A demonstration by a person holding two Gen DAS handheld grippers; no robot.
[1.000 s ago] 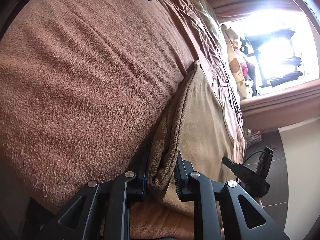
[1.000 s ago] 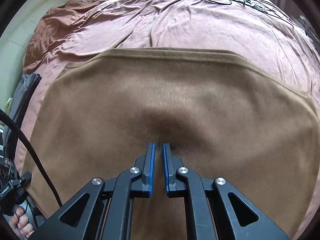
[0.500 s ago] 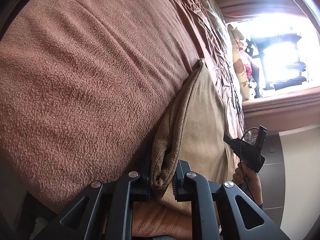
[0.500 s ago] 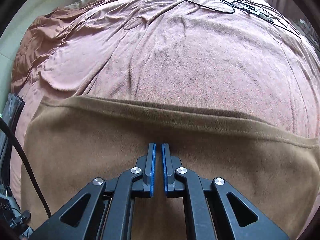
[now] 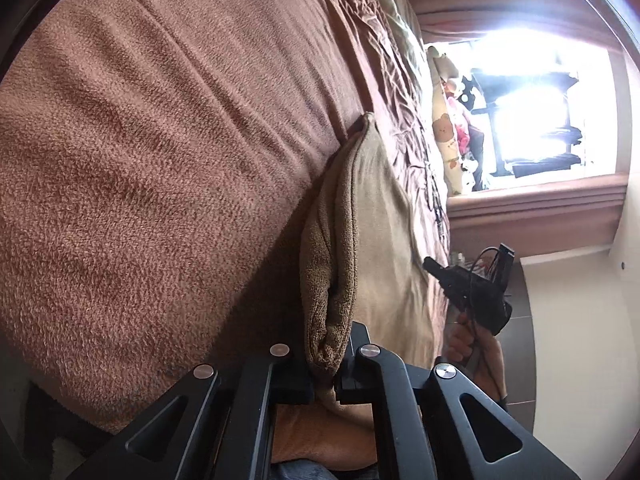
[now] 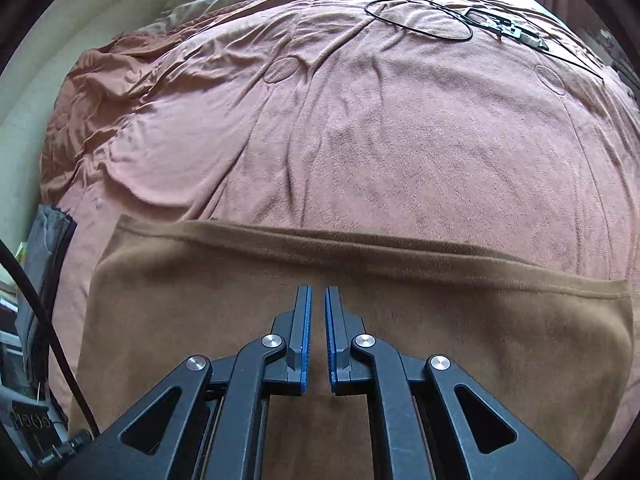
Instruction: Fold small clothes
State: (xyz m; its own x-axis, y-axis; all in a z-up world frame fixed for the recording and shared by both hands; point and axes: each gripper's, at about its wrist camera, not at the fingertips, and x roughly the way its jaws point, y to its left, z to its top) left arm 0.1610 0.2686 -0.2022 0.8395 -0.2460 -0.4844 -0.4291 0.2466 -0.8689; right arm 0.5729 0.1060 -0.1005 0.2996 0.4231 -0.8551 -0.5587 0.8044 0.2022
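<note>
Brown garment point(image 6: 440, 344): a soft, fleecy brown piece of clothing lying on the bed; its far hemmed edge runs across ahead of the right jaws, and the cloth spreads under and to both sides of them.
Gripped fold: in the left wrist view a doubled edge of the garment point(image 5: 332, 280) rises between the left jaws and runs forward from them to a pointed corner.
Left gripper point(image 5: 326, 364): closed on the bunched fold, which is pinched between the two fingers; the cloth bulges out just ahead of the grip.
Right gripper point(image 6: 316, 300): blue-lined jaws nearly together with a narrow slit between them and nothing held; whether the tips touch the garment beneath cannot be told.
Right hand point(image 5: 464, 344): seen to the right of the left jaws, wrapped around the handle of the other gripper.
Bedspread point(image 6: 360, 128): pinkish-brown, wrinkled, covering the bed beyond the garment's far edge.
Black cable point(image 6: 420, 20): looped on the bedspread, well ahead of the right jaws.
Grey cloth item point(image 6: 48, 248): at the bed's edge, to the left of the right jaws.
Window point(image 5: 536, 96): bright, far ahead and right of the left jaws.
Printed cushion point(image 5: 444, 136): bear-patterned, beside the window.
</note>
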